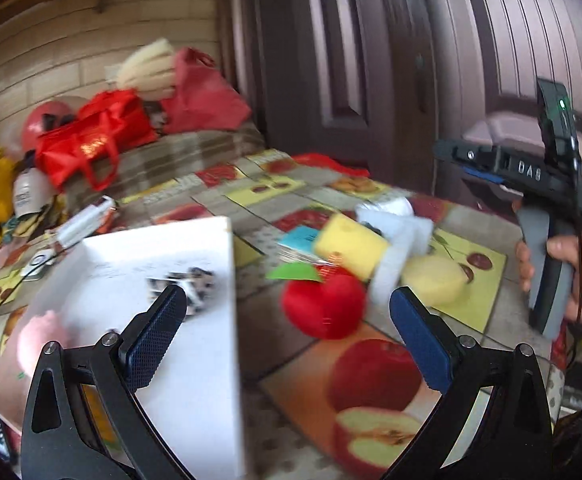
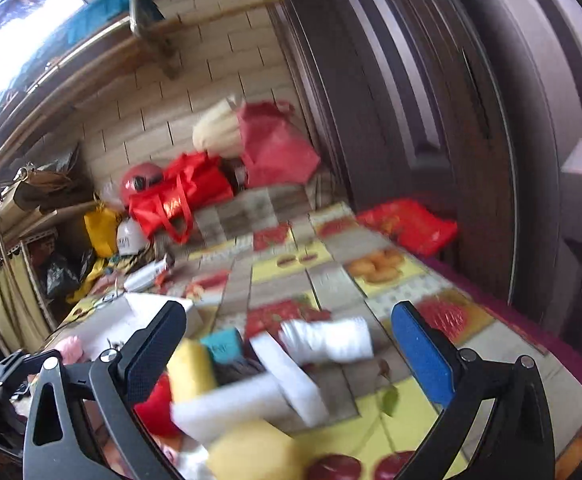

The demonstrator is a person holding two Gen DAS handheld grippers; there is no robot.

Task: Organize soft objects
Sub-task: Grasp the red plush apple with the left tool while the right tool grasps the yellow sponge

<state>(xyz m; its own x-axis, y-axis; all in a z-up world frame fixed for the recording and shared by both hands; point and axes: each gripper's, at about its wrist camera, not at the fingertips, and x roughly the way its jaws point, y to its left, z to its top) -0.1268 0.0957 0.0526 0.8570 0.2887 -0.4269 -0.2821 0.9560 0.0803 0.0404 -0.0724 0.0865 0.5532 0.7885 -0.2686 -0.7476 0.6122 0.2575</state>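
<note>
Soft toys and sponges are piled on a fruit-print table, and both grippers are held wide open with nothing in them.

The table (image 1: 379, 364) is covered with a shiny cloth printed with apples and cherries. A big white box (image 1: 195, 320) with flat, smooth sides is seen under the left gripper (image 1: 287, 312), and a fluffy spotted toy (image 1: 189, 286) lies inside it. The pile is seen just ahead of the left gripper: a round red plush apple (image 1: 323, 308) with a green leaf, a yellow sponge block (image 1: 351, 246), white foam pieces (image 1: 395, 256) and a small blue sponge (image 1: 301, 238). The same pile is seen low between the fingers of the right gripper (image 2: 289, 336). Everything is blurred.
</note>
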